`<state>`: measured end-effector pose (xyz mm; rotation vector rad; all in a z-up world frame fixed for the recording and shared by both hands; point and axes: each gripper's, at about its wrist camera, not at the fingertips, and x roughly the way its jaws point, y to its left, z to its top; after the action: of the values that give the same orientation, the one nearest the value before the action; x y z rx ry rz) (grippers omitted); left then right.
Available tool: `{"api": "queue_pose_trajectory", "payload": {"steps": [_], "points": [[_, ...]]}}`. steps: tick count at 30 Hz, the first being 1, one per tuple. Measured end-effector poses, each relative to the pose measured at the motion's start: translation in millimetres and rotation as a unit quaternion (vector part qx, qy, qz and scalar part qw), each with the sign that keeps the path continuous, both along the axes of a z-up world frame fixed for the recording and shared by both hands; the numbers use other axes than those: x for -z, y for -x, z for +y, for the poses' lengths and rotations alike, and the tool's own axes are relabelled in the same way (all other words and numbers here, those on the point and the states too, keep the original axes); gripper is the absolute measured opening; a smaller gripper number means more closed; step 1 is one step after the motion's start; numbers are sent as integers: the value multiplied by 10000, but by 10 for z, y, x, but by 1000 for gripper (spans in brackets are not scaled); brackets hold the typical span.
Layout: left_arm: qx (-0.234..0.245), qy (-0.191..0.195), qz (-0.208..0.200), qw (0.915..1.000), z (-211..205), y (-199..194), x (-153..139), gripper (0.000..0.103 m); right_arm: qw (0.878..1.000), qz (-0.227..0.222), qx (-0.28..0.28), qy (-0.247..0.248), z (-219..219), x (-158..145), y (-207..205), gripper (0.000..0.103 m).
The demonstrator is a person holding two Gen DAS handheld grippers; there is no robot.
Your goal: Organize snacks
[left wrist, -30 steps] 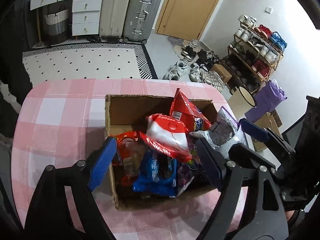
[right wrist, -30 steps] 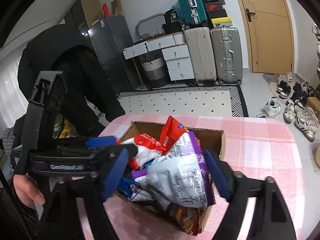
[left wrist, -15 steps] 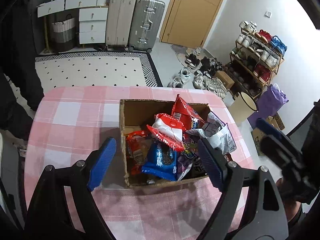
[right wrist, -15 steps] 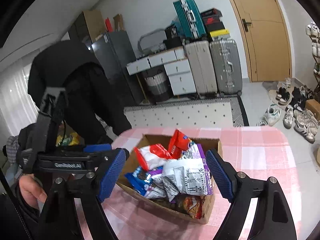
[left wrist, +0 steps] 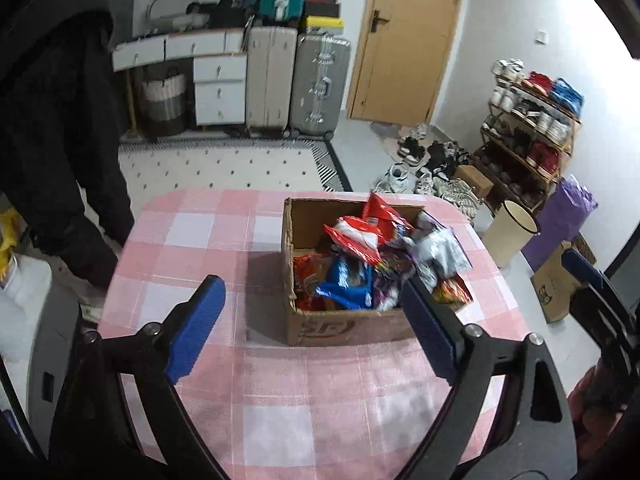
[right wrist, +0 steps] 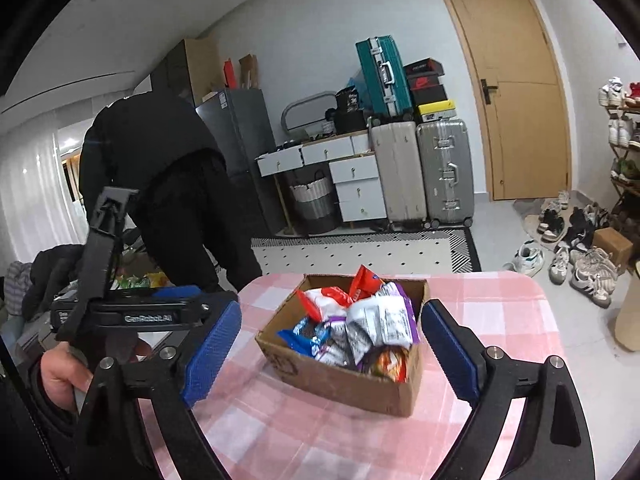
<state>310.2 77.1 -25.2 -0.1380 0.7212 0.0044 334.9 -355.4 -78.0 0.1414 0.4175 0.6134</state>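
Note:
A cardboard box (left wrist: 344, 326) full of snack bags stands on the pink checked table (left wrist: 304, 412). On top lie a red and white bag (left wrist: 358, 236), a blue bag (left wrist: 346, 278) and a silver and purple bag (left wrist: 440, 246). The box also shows in the right wrist view (right wrist: 340, 384), with the silver and purple bag (right wrist: 386, 318) uppermost. My left gripper (left wrist: 316, 330) is open and empty, held back in front of the box. My right gripper (right wrist: 332, 350) is open and empty, also short of the box. The left gripper shows at the left of the right wrist view (right wrist: 132, 314).
A person in black (right wrist: 160, 184) bends over beyond the table's left side. Suitcases (left wrist: 298, 84), white drawers (left wrist: 220, 88), a door and a shoe rack (left wrist: 528, 132) stand around the room. A cream bin (left wrist: 510, 234) is right of the table.
Both grippers have pulled back and up from the box, so it looks smaller and farther. The silver and purple bag, earlier between the right fingers, now lies in the box.

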Motion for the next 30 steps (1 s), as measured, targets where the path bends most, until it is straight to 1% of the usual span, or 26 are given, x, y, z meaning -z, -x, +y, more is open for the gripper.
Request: {"api": "queue_pose_trajectory", "payload": {"steps": [2,5,9,13,14,16,18,19,20,23,26,28,30], "points": [[-26,-220,-138,9997,-45,176,-10,89,9997,-63,230,-14,-70,46,163,96],[-90,-497,-386,9980,-113,436,10,90,9992,-13,350,-212,-142,106,337,96],[-17,-543,-746,9957,-153,812,36,90,9986,-109,483,-173,-181,186,606,98],[-20,-748,-877,9933,-225,1105,62,90,9974,145,556,-424,-283,256,816,99],[-27,-802,-933,9924,-241,1196,72,90,9974,150,569,-423,-301,268,872,99],[-64,-895,-1047,9905,-262,1323,79,91,9974,50,626,-346,-324,283,1019,99],[-150,-956,-1153,9886,-259,1448,92,94,9972,-25,666,-348,-364,297,1120,100],[-207,-969,-1190,9879,-246,1489,87,100,9970,-44,683,-357,-389,319,1184,101],[-274,-949,-1285,9868,-229,1568,111,102,9970,-52,690,-355,-401,330,1214,101],[-366,-927,-1454,9843,-173,1695,159,102,9966,-116,764,-272,-427,394,1317,101],[-416,-814,-1473,9849,-97,1800,260,102,9963,-32,842,-184,-466,469,1394,102],[-446,-724,-1490,9852,-48,1834,333,102,9953,-95,960,-52,-473,497,1485,102],[-404,-642,-1471,9862,-10,1850,405,102,9951,-209,963,63,-452,530,1570,102]]}}
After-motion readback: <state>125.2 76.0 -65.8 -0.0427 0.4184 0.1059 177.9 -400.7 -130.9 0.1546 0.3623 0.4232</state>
